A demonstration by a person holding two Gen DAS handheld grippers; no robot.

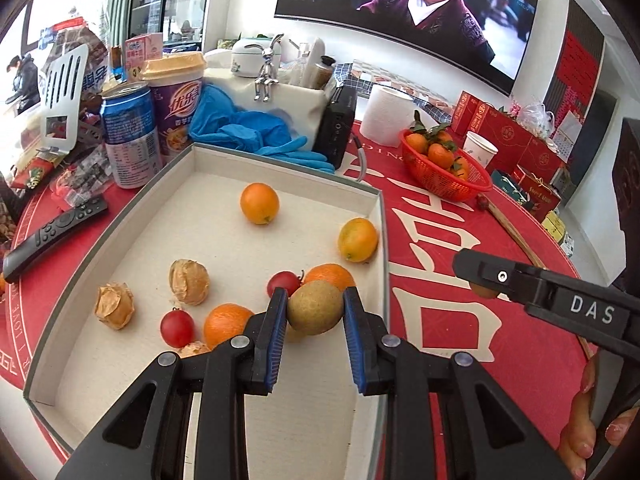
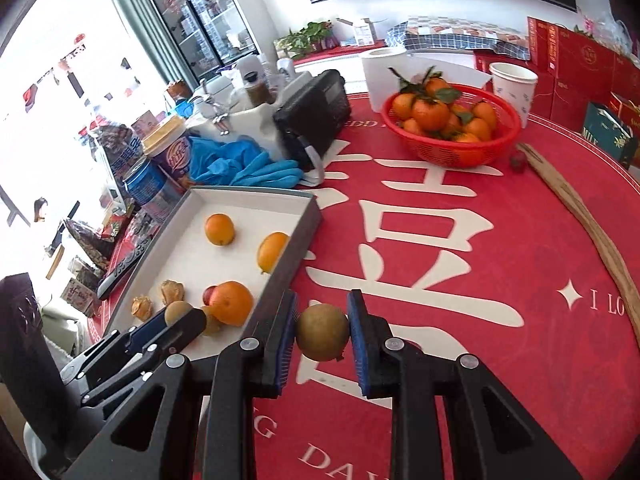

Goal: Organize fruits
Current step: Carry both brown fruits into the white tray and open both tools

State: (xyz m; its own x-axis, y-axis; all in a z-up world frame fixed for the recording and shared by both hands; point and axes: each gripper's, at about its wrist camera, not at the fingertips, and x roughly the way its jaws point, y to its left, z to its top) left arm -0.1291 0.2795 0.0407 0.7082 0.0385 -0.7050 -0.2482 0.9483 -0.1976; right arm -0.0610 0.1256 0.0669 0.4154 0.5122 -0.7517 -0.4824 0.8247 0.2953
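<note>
While both claws are clamped on fruit, the scene reads so:

Left gripper [image 1: 315, 307]: its blue pads [image 1: 276, 336] pinch a brown-green round fruit [image 1: 315, 307], held above the near end of the shallow white tray [image 1: 280, 168].

Right gripper [image 2: 322, 332]: closed on a second brown-green fruit [image 2: 322, 332] — it hangs over the red tablecloth [image 2: 480, 280], just right of the tray's long wall.

Tray contents: four oranges [image 1: 259, 203], two red cherry tomatoes [image 1: 177, 327] and papery husked berries [image 1: 188, 282], all loose on the tray floor.

Red basket [image 2: 452, 152]: on the cloth well beyond the tray, heaped with leafy tangerines [image 2: 430, 114].

Beside the tray: blue gloves [image 1: 248, 132] at its far wall; a blue can [image 1: 128, 136] and purple cup [image 1: 176, 112] near the far left corner; a remote [image 1: 52, 236] along the left.

Hand [image 1: 588, 424]: fingers show at the lower right of the left view — under the right gripper's body.
</note>
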